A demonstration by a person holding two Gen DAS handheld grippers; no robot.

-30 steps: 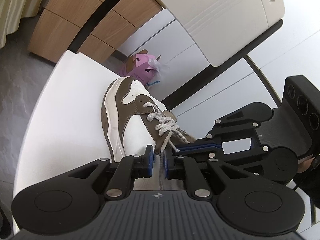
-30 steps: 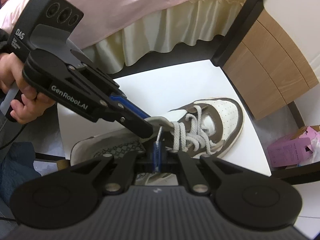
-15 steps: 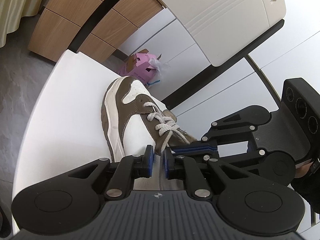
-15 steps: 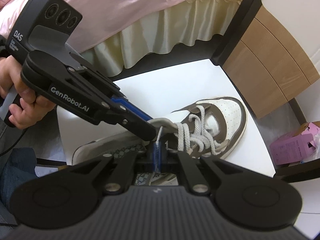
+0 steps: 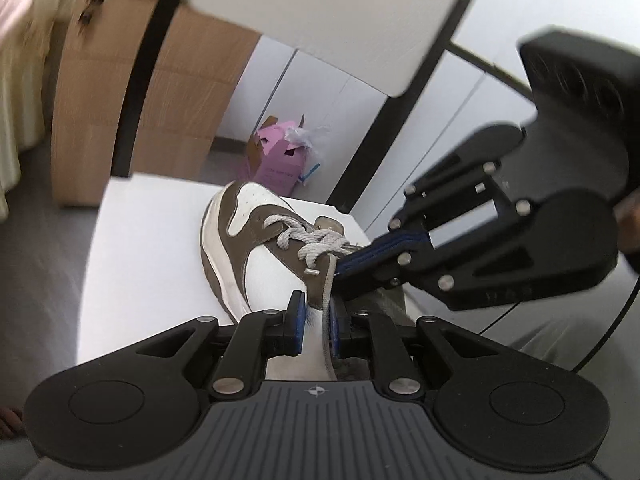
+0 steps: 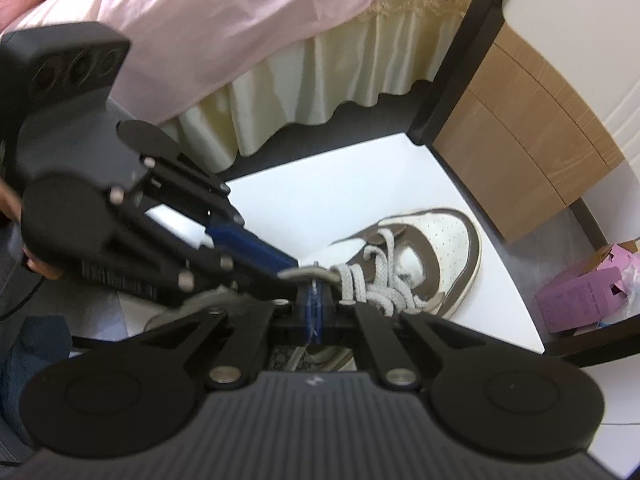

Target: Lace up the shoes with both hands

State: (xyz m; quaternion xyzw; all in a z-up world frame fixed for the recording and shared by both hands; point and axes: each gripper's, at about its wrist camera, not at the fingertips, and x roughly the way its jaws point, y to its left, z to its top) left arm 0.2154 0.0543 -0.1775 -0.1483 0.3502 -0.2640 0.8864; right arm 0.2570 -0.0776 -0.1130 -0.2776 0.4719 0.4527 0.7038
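Left wrist view: we see brown-white shoe (image 5: 256, 248) on white table (image 5: 140, 240); left gripper (image 5: 315, 322) narrowly parted, lace (image 5: 327, 300) running between pads; right gripper (image 5: 348, 262) closed at shoe's tongue. Right wrist view: right gripper (image 6: 315, 312) pinched on lace strand (image 6: 316, 286); left gripper (image 6: 280, 260) beside laces.

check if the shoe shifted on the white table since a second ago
Cannot tell. The shoe still lies on the white table with its toe toward the wooden cabinet, but both cameras swung, so a small slide cannot be judged.
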